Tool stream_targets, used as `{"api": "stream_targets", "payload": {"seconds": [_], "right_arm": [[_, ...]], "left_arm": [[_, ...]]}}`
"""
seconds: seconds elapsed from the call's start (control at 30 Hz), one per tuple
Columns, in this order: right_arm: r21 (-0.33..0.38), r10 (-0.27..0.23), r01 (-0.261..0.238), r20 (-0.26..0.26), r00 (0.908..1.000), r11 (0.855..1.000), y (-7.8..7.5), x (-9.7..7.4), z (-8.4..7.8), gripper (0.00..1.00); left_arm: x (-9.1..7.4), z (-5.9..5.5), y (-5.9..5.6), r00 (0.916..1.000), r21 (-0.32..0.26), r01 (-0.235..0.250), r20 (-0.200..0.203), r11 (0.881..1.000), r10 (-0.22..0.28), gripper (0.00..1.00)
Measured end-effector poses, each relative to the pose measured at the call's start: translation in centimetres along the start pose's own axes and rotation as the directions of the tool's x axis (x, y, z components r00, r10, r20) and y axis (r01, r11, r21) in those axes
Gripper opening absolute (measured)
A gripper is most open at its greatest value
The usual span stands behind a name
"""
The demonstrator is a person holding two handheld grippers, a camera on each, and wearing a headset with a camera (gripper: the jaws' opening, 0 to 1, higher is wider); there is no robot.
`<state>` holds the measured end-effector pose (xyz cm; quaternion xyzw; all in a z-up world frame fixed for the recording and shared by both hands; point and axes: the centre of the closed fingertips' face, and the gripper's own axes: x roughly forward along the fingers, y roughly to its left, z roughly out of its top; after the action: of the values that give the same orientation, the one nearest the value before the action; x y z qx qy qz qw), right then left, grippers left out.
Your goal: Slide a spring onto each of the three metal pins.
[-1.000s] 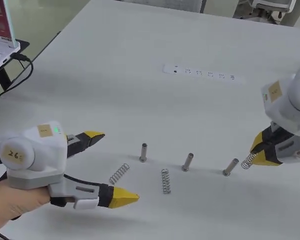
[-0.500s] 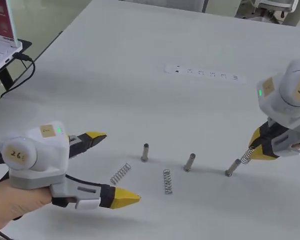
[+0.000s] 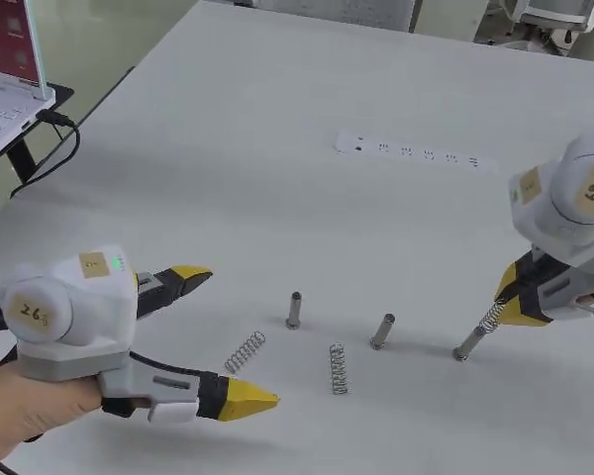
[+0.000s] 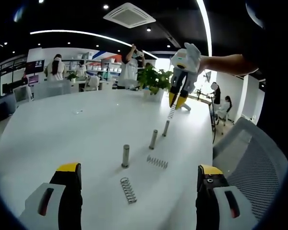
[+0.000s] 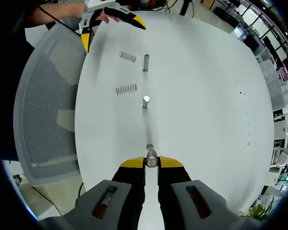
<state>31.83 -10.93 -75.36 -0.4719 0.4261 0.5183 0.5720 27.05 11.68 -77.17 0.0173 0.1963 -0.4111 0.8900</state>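
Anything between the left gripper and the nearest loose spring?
Nothing visible. The left gripper is open, and the nearest spring lies on bare table just ahead of its jaws; the closest pin stands beyond it.

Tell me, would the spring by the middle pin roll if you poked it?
Probably: the spring is a round coil lying flat on the smooth table, so it may roll sideways. Its thin open wire looks light and squashy.

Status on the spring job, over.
Right gripper shut on a spring, its end at the end pin tip. Left gripper open, empty. Two loose springs, two bare pins; nothing in the way.
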Motion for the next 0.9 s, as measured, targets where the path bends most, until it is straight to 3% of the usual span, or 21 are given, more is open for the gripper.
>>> {"api": "stream_targets", "payload": {"seconds": [0.9], "right_arm": [[0.004, -0.004, 0.004, 0.007, 1.0000, 1.000, -0.2, 1.2, 0.0, 0.06]], "left_arm": [[-0.4, -0.3, 0.2, 1.0000, -0.013, -0.007, -0.004, 1.000, 0.007, 0.98]]}}
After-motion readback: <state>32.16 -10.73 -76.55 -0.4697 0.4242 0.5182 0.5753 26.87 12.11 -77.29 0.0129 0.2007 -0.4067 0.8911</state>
